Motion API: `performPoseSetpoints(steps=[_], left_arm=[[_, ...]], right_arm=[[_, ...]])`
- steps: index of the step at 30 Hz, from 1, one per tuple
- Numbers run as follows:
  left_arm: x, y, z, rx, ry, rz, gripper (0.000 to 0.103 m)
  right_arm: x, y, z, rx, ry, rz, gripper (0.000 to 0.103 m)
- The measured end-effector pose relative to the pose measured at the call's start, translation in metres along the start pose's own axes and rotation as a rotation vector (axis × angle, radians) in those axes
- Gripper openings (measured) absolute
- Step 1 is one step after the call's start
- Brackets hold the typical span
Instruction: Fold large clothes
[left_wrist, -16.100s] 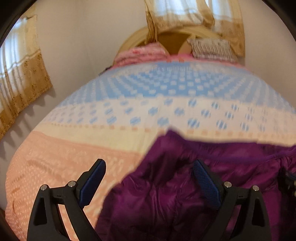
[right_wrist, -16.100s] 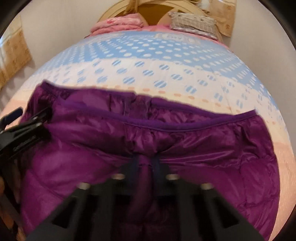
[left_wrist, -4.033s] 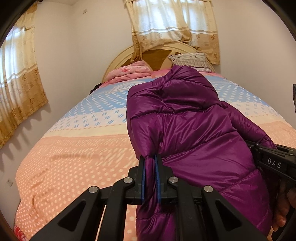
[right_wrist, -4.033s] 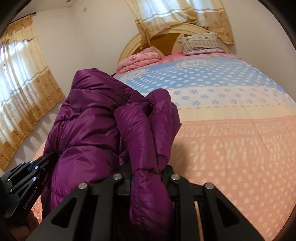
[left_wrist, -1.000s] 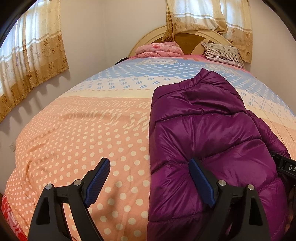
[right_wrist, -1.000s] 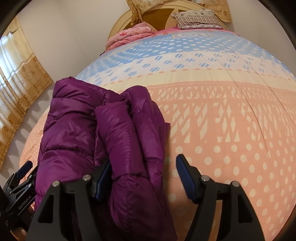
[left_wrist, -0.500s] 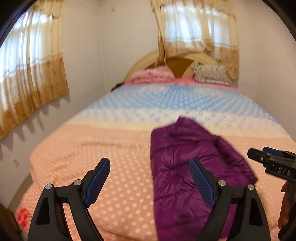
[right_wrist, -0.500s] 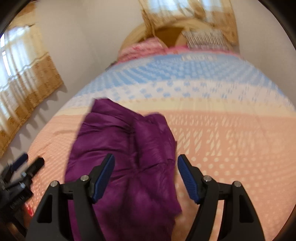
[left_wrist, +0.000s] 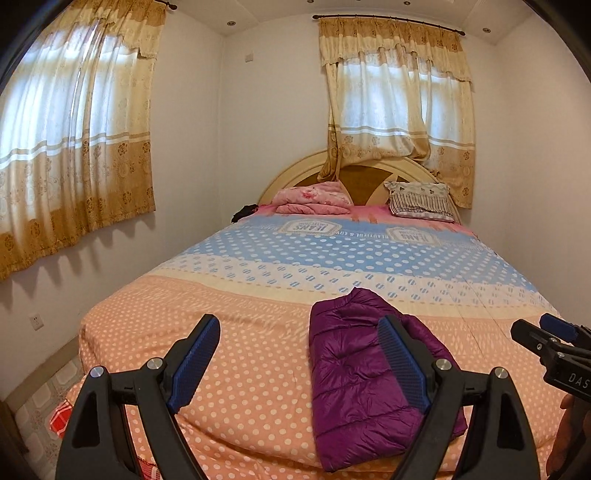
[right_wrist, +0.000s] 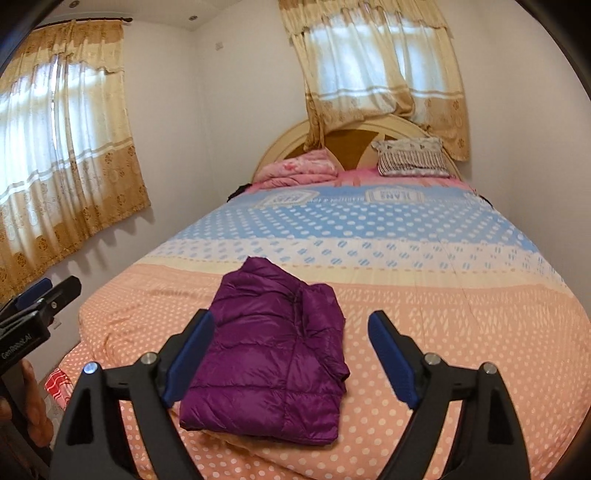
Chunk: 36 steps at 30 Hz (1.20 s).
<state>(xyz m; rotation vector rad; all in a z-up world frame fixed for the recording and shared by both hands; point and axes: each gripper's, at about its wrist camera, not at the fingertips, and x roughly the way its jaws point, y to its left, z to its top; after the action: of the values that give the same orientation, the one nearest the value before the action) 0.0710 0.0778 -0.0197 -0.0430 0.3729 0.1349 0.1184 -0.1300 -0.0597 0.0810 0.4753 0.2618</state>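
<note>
A purple puffer jacket (left_wrist: 354, 376) (right_wrist: 273, 350) lies folded into a compact rectangle on the peach dotted end of the bed cover (left_wrist: 236, 354) (right_wrist: 461, 332), near the foot edge. My left gripper (left_wrist: 298, 332) hovers open above and short of the bed, with the jacket beyond its right finger and nothing between its pads. My right gripper (right_wrist: 291, 325) is still opening its jaws, held back from the jacket, and nothing is between them. Each gripper also shows at the edge of the other's view: the right gripper (left_wrist: 546, 343) and the left gripper (right_wrist: 40, 295).
At the far end stand a rounded headboard (left_wrist: 295, 173), a pink folded quilt (left_wrist: 314, 199) and a striped pillow (left_wrist: 421, 203). Curtained windows (left_wrist: 74, 147) line the left and back walls. A red cloth (left_wrist: 61, 417) lies on the tiled floor at the bed's left corner.
Both grippers have drawn back and risen from the jacket, which now lies alone and smaller in view. The right jaws stand wider than before.
</note>
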Motion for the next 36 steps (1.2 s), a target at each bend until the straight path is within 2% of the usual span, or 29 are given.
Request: performPoseSetpoints(steps=[7,36], left_arm=[[0.0087,0.0041,-0.0071,-0.004,0.022,0.008,0.088],[0.0103,0.0088,-0.0064,0.010,0.028,0.009,0.088]], right_arm=[[-0.0019,-0.0004,-0.0034,0.004,0.002,0.012,0.088],[-0.0006,0.0023,-0.0093,0.018,0.027,0.037,0.088]])
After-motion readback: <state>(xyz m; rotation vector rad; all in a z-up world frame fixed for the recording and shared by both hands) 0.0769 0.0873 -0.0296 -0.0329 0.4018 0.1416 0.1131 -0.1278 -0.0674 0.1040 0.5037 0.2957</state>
